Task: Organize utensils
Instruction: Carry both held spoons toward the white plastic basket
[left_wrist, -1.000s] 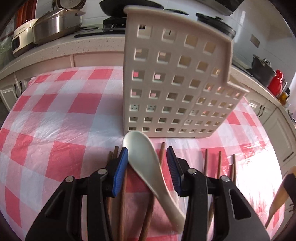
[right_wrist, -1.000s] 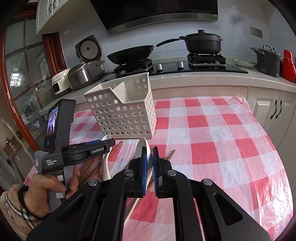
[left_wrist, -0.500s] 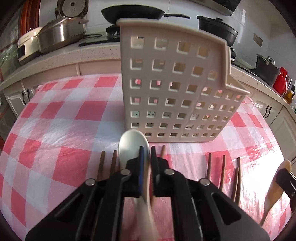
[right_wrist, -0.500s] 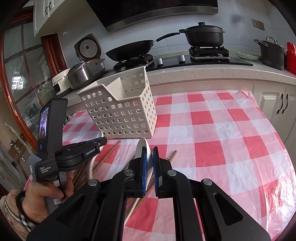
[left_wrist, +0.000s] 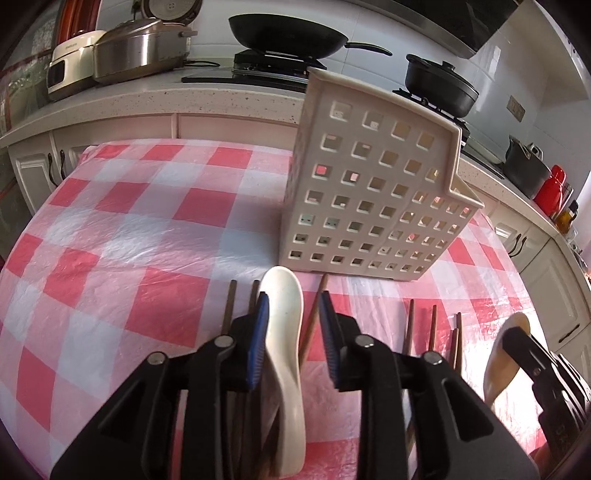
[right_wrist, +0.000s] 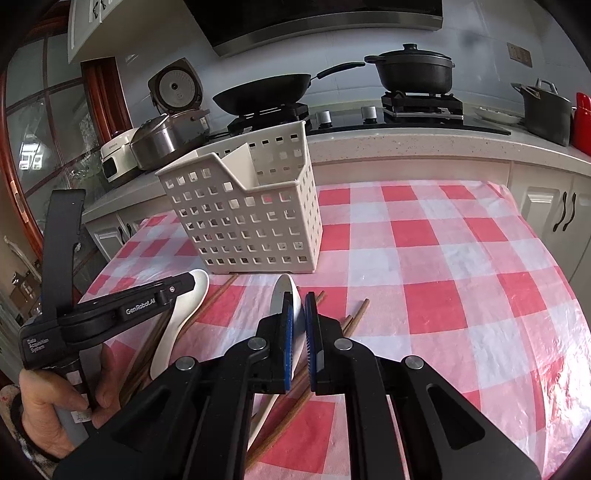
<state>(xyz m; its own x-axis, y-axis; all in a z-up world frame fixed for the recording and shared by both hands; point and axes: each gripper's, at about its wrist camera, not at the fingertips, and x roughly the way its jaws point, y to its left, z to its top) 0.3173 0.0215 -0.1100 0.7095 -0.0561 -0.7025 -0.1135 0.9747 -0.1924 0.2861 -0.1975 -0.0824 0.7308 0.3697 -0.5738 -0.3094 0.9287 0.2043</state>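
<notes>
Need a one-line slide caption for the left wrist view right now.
Left tool open astride a white spoon lying over chopsticks, with the perforated caddy straight ahead.

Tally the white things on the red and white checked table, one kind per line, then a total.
white ceramic spoon: 2
white perforated plastic basket: 1
Total: 3
</notes>
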